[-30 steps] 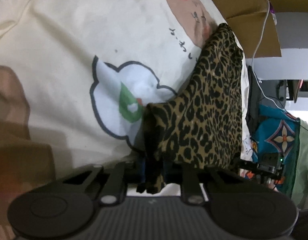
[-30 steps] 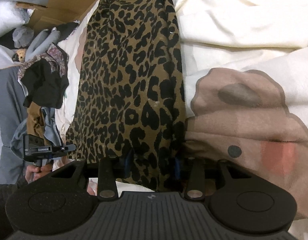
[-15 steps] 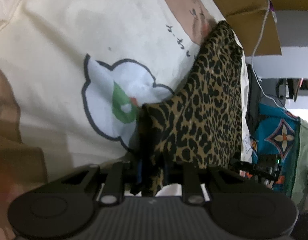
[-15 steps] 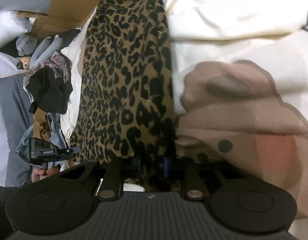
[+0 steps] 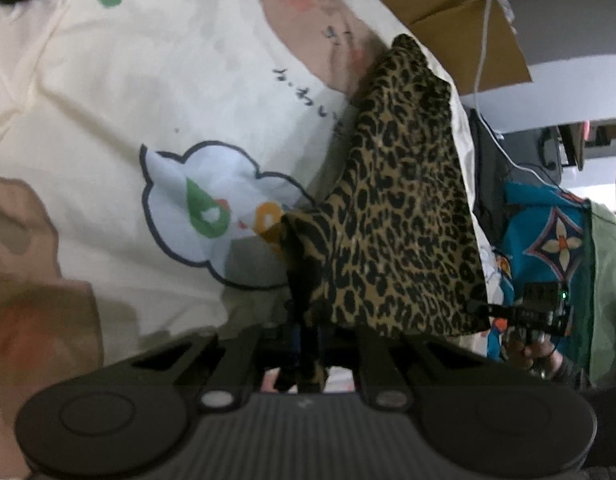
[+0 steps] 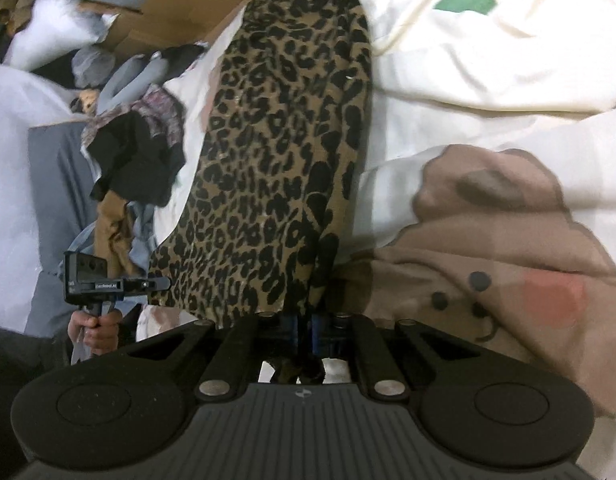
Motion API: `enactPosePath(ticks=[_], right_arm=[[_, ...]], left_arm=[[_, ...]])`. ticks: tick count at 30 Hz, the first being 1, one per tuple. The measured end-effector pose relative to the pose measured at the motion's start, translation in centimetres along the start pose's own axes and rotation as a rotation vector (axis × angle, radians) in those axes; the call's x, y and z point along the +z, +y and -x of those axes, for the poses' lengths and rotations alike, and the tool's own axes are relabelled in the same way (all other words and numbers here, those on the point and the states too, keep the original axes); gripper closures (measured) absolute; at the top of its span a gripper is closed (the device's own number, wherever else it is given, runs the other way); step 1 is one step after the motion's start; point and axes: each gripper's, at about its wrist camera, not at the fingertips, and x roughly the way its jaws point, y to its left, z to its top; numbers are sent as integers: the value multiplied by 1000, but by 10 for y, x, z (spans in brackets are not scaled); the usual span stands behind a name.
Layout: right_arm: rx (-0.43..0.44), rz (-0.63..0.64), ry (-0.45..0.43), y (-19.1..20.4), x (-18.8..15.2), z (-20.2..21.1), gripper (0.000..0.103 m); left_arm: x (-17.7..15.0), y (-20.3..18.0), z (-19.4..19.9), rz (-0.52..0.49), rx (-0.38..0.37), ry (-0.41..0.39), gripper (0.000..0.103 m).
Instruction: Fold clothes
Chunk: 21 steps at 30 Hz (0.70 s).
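A leopard-print garment [image 5: 400, 216] stretches between both grippers over a cream cartoon-print bedsheet [image 5: 107, 112]. My left gripper [image 5: 308, 332] is shut on one corner of it, the cloth bunched between the fingers. My right gripper [image 6: 305, 328] is shut on another corner of the same garment [image 6: 283, 152], which hangs taut above the sheet [image 6: 488, 60]. The fingertips are hidden by the fabric in both views.
A pile of loose clothes [image 6: 135, 148] lies to the left in the right wrist view, beside cardboard [image 6: 179, 4]. The other gripper shows in each view, at the left [image 6: 95, 280] and at the right [image 5: 540, 308]. A blue patterned cloth [image 5: 548, 240] and a white cable [image 5: 484, 40] lie at the right.
Both grippers have closed fully on the garment's corners and lifted it off the sheet; the cloth now hangs taut and the sheet's print has shifted in both views.
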Motion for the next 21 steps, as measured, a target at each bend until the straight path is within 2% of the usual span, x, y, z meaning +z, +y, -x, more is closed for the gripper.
enactPosePath(ticks=[12,17,21], right_arm=[[77,58,132,23,-14,18,99],[82,21,129,19,-19,18,99],[82,9,84,20,-11,20,99]], left_arm=[[-34,-11,38,51,4,59,96],[-35,-7,36,90,12,22,96],[-24,-12,41,87,9,-23,96]])
